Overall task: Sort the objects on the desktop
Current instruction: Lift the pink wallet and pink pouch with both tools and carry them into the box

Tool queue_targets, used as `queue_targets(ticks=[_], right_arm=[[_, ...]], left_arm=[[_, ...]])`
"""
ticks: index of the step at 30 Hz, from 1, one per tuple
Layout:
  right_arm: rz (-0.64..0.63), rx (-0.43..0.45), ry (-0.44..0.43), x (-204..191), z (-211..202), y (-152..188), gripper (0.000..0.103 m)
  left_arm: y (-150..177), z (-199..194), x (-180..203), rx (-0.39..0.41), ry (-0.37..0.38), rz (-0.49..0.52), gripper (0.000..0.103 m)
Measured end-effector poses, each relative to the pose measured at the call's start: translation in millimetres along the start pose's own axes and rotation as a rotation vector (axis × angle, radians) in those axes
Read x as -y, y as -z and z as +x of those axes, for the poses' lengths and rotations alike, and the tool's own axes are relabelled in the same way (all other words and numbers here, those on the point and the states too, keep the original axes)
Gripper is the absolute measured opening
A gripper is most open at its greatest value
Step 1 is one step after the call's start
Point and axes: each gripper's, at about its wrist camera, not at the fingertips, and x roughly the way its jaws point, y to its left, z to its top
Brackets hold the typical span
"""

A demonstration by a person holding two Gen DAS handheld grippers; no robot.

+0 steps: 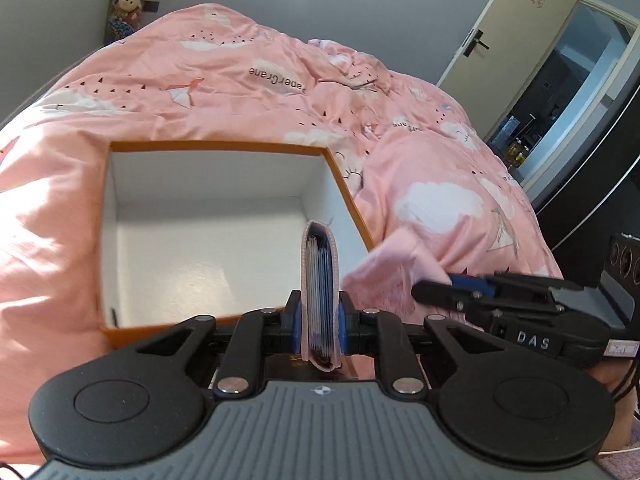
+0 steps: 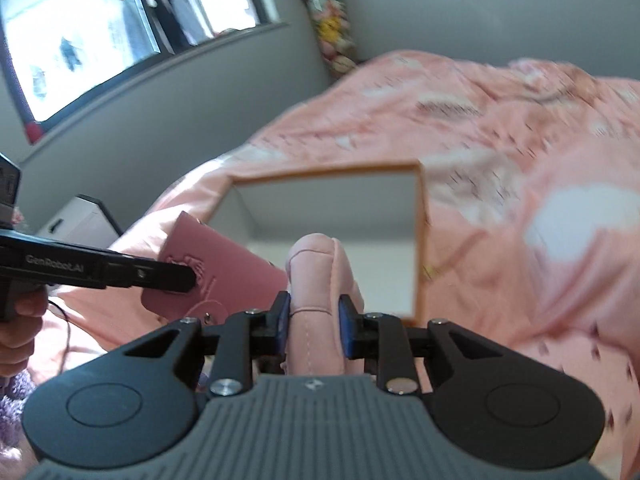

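My left gripper (image 1: 319,320) is shut on a pink card holder (image 1: 320,280), held edge-on above the near edge of an open orange box (image 1: 224,145) with a white inside. The card holder also shows in the right wrist view (image 2: 208,264), with the left gripper (image 2: 188,280) clamped on it. My right gripper (image 2: 314,320) is shut on a soft pink pouch (image 2: 318,276), held over the near side of the same box (image 2: 420,240). In the left wrist view the right gripper (image 1: 424,292) is just right of the box, and the pouch (image 1: 384,280) is blurred.
The box sits on a bed with a pink printed quilt (image 1: 240,92). A window (image 2: 100,28) and a hanging bag of plush toys (image 2: 332,28) are at the back. An open door (image 1: 520,52) stands to the right.
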Motion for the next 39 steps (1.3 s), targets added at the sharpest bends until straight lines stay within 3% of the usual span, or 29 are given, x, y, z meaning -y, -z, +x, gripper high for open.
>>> queue_targets(ticks=[9, 16, 21, 27, 32, 35, 39], right_arm=[[-0.096, 0.069, -0.069, -34, 30, -46, 0.026], [-0.083, 0.059, -0.093, -38, 81, -60, 0.026], [-0.009, 0.01, -0.192, -27, 120, -57, 0.026], [0.035, -0.035, -0.224, -22, 149, -46, 0.026], [0.05, -0.121, -0.217, -21, 175, -36, 0.026], [0.081, -0.168, -0.197, -15, 189, -30, 0.027], [0.134, -0.206, -0.156, -8, 203, -25, 0.027]], left_arm=[[-35, -2, -17, -0.045, -0.139, 0.083, 0.019], [-55, 23, -35, -0.178, -0.176, 0.116, 0.019], [-68, 40, -50, -0.267, -0.143, 0.098, 0.019], [-79, 85, -82, -0.441, -0.154, 0.032, 0.019], [-77, 121, -102, -0.539, -0.183, 0.001, 0.019], [-71, 132, -103, -0.558, -0.222, 0.022, 0.019], [-53, 131, -92, -0.501, -0.281, 0.117, 0.019]])
